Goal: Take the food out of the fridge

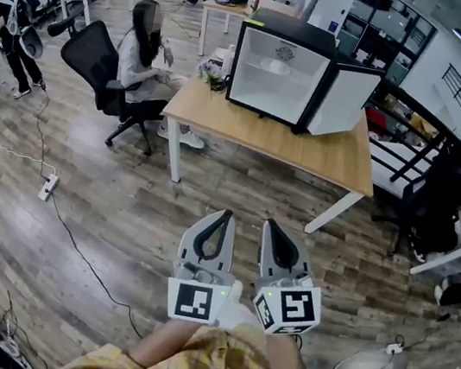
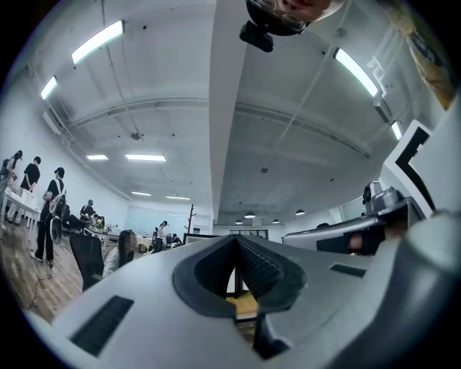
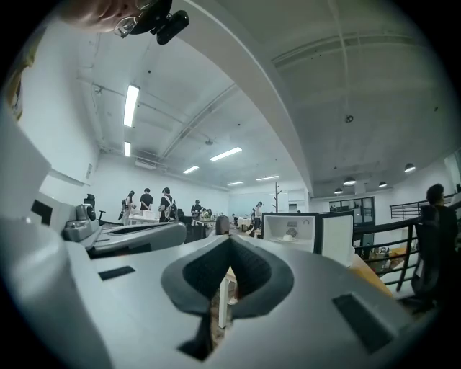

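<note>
A small black fridge [image 1: 295,34] stands on a wooden table [image 1: 306,152] ahead of me, its door [image 1: 342,102] swung open to the right. On the shelf in its white inside lies a pale item of food [image 1: 274,66], too small to make out. The fridge [image 3: 299,229] also shows in the right gripper view, far ahead. My left gripper [image 1: 225,216] and right gripper [image 1: 269,224] are side by side low in the head view, well short of the table. Both are shut, pads together, with nothing between them [image 2: 235,239] [image 3: 230,241].
A person [image 1: 143,51] sits on a black office chair [image 1: 94,60] at the table's left end. A power strip [image 1: 48,186] and its cable lie on the wooden floor to the left. Another person in black [image 1: 448,194] sits at the right by a dark railing [image 1: 418,110].
</note>
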Available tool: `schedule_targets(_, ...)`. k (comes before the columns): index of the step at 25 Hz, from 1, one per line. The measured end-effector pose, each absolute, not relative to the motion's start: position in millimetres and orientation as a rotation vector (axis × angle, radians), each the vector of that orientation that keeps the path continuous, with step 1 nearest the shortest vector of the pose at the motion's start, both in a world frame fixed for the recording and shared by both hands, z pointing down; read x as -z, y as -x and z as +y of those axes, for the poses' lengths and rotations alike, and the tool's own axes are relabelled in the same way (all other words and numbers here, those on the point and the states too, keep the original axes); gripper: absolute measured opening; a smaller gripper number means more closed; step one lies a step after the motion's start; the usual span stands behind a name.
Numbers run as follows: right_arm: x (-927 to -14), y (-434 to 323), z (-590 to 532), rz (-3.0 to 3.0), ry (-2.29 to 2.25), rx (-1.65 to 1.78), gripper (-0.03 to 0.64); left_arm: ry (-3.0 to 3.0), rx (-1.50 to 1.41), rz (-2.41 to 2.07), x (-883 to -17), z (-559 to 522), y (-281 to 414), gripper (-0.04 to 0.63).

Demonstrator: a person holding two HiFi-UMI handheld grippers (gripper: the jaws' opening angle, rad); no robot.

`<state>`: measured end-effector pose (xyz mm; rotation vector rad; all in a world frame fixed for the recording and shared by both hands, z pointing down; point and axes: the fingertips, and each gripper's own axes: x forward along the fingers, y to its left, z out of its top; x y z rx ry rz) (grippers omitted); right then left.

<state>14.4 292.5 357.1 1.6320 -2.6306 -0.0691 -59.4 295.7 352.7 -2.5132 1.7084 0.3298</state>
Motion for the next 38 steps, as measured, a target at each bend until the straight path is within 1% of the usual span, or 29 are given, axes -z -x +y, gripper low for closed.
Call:
schedule_targets(7,-367,-7,234,-2.649,-1.65,0.063,0.002,2.519,-0.254,1.681,-367,240,65,0.008)
schedule_targets(15,-356,-6,119,-2.703,-1.636,0.029,0.002,2.497,-0.175,1.697,-361,133,66,0.008)
schedule_targets(25,-352,-35,-11,-2.711,-1.616,0.0,0.002,2.544,-0.113,1.706,-366,4,33,0.008)
schedule_targets(33,-365,-51,-71,-2.734,-1.608,-0.053,0.002,2.514,-0.098,1.724,-366,-57,15,0.008)
schedule_targets(38,-374,-46,-91,-2.74,-1.574,-0.091,0.002,2.51,-0.077,1.751,-372,-77,15,0.008)
